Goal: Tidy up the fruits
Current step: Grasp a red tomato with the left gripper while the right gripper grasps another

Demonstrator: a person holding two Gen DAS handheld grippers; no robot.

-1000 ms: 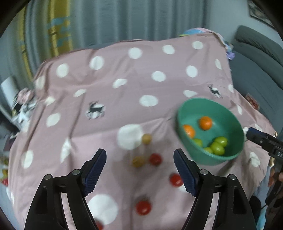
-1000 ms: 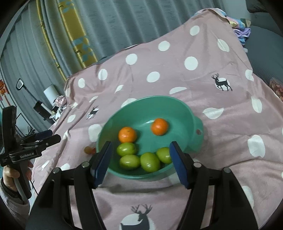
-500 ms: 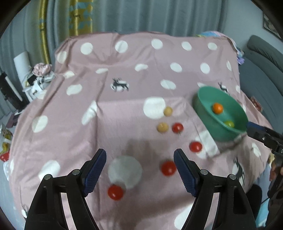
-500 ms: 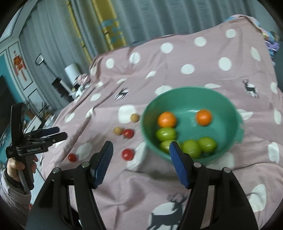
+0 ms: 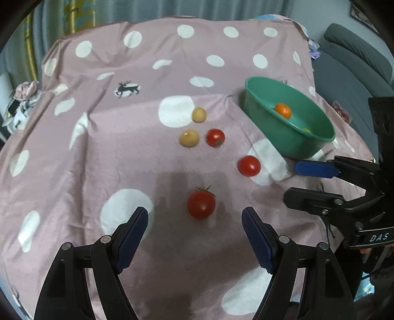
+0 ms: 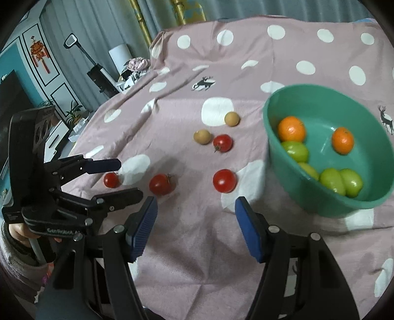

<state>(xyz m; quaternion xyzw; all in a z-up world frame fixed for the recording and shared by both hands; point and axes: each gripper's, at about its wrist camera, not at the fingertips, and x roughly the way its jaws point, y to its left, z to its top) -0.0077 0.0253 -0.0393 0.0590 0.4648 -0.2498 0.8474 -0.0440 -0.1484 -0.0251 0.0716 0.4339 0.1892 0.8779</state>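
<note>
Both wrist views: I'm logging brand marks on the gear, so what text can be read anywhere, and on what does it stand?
"DAS": white letters on the black body of the right tongs, cut off at the picture's edge.
"GenRobot.A": white letters on the body of the left tongs; the last character is unclear.
Red wall ornament: too small to read.
Nothing else bears text.

Polka-dot cloth (image 5: 147, 73), grey sofa (image 5: 349, 66), curtains (image 6: 98, 22)

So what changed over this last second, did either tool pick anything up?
No pickup. The left tool came down toward a red tomato, jaws open around nothing. The right tool swung away from the green bowl toward the loose tomatoes, also empty. Fruit and bowl stayed put.
</note>
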